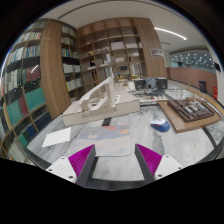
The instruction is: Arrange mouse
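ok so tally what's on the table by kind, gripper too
mouse, likely: 1
white box: 1
wooden tray: 1
gripper, open, nothing between its fingers: 1
total: 4

Gripper [115, 160] fingers spread wide apart, purple pads [80, 158] facing each other, nothing between them. It hangs above a pale marbled table [120, 140]. Just ahead of the fingers: a sheet of paper [112, 145]. Beyond that, a long white block [100, 104] running away down the table. To its right a small blue thing [162, 126], can't tell what it is, and a wooden tray [185, 112] with items on it. Bookshelves [60, 55] line the back and left walls.
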{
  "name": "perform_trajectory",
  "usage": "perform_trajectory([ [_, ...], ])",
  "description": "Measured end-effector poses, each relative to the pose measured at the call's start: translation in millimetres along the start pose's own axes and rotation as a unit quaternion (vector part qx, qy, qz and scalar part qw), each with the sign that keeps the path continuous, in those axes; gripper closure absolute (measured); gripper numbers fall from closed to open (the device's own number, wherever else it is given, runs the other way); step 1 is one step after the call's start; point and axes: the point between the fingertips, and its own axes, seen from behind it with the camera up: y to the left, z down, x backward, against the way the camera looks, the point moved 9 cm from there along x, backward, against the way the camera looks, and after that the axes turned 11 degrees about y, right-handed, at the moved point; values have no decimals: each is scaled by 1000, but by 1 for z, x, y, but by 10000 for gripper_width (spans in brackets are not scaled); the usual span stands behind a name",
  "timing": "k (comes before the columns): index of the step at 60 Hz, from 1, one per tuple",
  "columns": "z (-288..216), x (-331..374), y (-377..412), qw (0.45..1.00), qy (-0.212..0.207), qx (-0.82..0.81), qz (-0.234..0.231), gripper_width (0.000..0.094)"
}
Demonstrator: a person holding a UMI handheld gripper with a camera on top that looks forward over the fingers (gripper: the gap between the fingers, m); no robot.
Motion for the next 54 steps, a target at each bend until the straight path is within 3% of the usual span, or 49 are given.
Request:
perform_trajectory([
  [8, -3, -14, -38, 999, 2, 32, 35, 110],
  [23, -32, -86, -178, 991, 37, 64, 114, 123],
  [36, -51, -165, -231, 990, 84, 47, 103, 124],
  [54, -84, -222, -244, 992, 91, 35, 80, 186],
])
